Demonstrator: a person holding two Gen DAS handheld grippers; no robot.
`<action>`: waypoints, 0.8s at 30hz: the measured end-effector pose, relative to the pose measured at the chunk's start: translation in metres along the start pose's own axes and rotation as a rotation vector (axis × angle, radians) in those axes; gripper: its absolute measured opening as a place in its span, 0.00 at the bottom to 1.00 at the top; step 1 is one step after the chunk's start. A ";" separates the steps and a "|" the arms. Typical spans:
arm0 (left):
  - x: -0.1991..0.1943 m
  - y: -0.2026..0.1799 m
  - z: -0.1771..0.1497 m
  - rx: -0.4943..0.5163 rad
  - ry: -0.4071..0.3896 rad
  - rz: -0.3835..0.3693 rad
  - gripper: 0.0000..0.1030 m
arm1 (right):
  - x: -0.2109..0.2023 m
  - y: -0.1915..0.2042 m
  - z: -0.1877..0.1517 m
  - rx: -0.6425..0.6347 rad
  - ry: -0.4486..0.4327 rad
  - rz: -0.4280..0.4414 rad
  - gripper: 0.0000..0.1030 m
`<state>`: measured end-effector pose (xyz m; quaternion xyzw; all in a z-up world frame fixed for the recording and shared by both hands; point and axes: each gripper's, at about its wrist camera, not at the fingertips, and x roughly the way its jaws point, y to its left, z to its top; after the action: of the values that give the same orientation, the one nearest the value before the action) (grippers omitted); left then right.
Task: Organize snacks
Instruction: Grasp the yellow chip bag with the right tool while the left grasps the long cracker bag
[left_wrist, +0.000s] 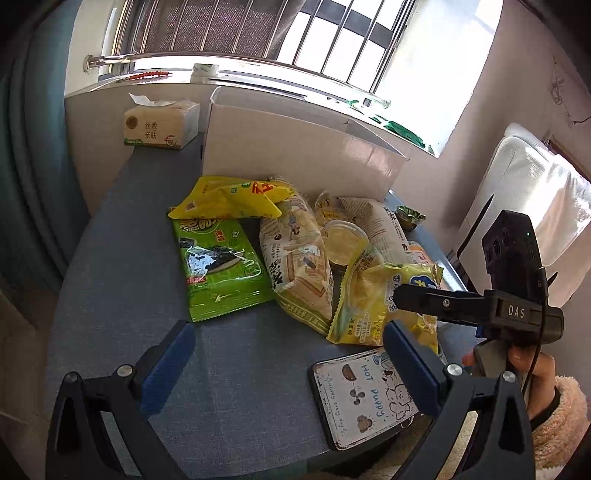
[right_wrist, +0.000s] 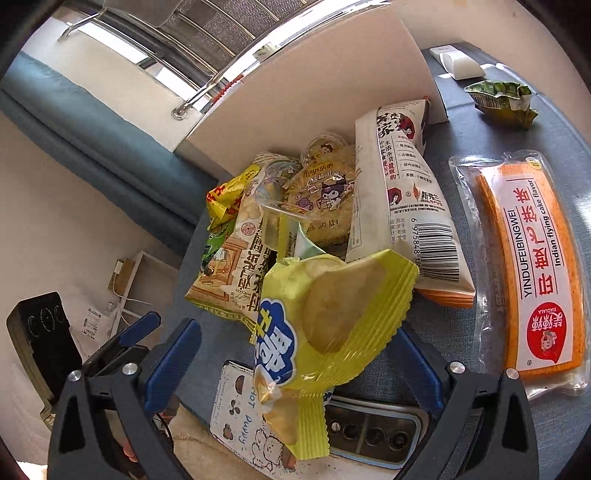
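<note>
A pile of snack packets lies on the blue table (left_wrist: 122, 280) in front of a white cardboard box (left_wrist: 295, 147): a green seaweed packet (left_wrist: 221, 266), a yellow packet (left_wrist: 229, 197), a beige printed bag (left_wrist: 295, 262) and a white bag (right_wrist: 406, 192). My right gripper (right_wrist: 299, 350) is open around a yellow pastry packet (right_wrist: 332, 325), which lies between its fingers above a phone (right_wrist: 243, 417); it also shows in the left wrist view (left_wrist: 399, 306). My left gripper (left_wrist: 288, 354) is open and empty, near the table's front edge.
An orange flying-cake packet (right_wrist: 532, 266) and a small green packet (right_wrist: 498, 98) lie to the right of the pile. A tissue pack (left_wrist: 160, 123) stands at the back left by the window sill. The phone (left_wrist: 365, 398) lies at the table's front edge.
</note>
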<state>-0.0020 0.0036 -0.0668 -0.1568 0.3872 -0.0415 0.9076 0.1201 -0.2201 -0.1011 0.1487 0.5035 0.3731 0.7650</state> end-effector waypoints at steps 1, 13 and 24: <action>0.002 0.001 0.000 -0.004 0.005 -0.002 1.00 | 0.002 0.000 0.000 0.004 0.008 0.020 0.59; 0.036 -0.010 0.027 0.044 0.065 0.009 1.00 | -0.077 0.007 -0.020 -0.036 -0.175 0.001 0.36; 0.109 -0.031 0.057 0.230 0.215 0.158 0.69 | -0.103 -0.006 -0.026 0.000 -0.223 0.027 0.36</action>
<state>0.1164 -0.0328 -0.0954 -0.0154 0.4860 -0.0304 0.8733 0.0779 -0.3021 -0.0484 0.1962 0.4135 0.3644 0.8110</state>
